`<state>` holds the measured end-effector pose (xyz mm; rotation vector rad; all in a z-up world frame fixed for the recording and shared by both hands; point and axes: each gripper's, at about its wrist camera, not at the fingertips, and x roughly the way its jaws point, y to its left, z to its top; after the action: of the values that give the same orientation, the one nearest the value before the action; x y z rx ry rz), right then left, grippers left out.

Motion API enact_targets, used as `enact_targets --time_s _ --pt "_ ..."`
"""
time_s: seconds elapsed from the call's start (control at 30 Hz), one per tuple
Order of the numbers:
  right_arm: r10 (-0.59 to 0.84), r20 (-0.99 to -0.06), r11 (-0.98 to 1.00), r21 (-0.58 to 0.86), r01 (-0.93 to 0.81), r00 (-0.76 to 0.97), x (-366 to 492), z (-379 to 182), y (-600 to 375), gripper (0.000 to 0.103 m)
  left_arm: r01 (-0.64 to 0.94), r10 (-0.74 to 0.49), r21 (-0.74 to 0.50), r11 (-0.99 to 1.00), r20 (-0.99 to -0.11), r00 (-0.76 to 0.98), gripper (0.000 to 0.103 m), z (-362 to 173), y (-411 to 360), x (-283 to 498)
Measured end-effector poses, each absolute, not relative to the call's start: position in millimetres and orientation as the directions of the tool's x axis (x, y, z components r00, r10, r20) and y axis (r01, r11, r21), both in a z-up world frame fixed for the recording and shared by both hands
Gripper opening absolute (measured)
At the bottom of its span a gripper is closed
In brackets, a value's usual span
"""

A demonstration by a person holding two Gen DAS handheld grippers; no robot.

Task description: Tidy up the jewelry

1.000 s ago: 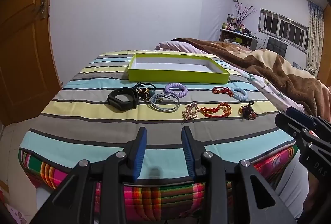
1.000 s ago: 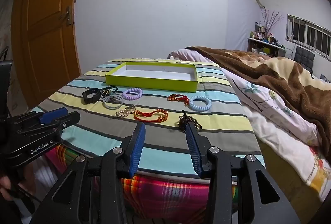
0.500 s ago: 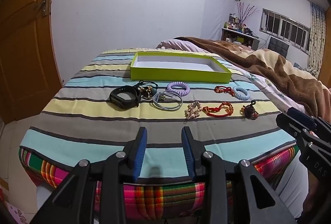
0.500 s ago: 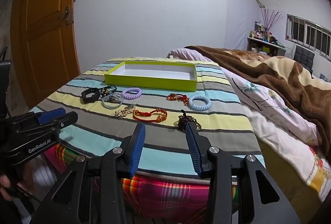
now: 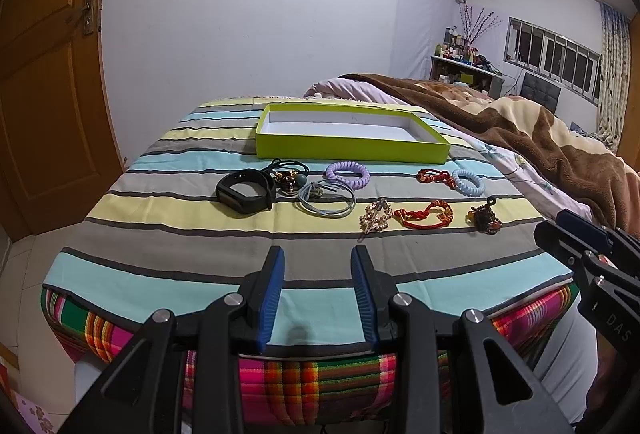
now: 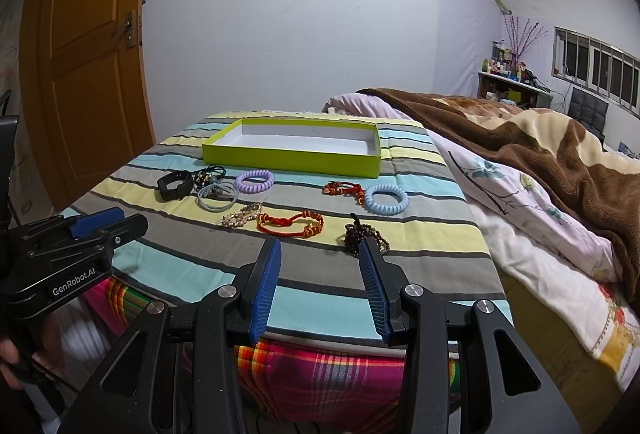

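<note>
Nothing was sorted yet: the green tray [image 5: 352,149] sat empty, every bracelet and hair tie lying on the striped cloth [image 5: 168,234]. The left gripper [image 5: 317,294] and right gripper [image 6: 320,286] hung half-open, holding nothing.

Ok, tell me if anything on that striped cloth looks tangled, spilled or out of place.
Nothing is spilled or broken. The green tray sits empty. The only muddle is at the left: the black hair ties and the grey cord loop overlap beside the black band. Both grippers are open and empty.

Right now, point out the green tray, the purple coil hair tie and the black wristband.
green tray [image 5: 352,149], left wrist view, front wall.
purple coil hair tie [image 5: 347,173], left wrist view, near edge of coil.
black wristband [image 6: 173,189], right wrist view, front of the band.
</note>
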<state>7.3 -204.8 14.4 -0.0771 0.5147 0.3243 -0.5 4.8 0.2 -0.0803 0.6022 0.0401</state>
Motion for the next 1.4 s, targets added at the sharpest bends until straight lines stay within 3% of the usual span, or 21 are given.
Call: enact_targets --time_s 1.4 --pt "0.277 -0.497 0.950 0.011 -0.313 0.823 6.5 15.3 -206.8 0.042 -0.059 0.018 -0.056 0.997 -0.561 0.827 0.036 4.8 3.8 -2.2"
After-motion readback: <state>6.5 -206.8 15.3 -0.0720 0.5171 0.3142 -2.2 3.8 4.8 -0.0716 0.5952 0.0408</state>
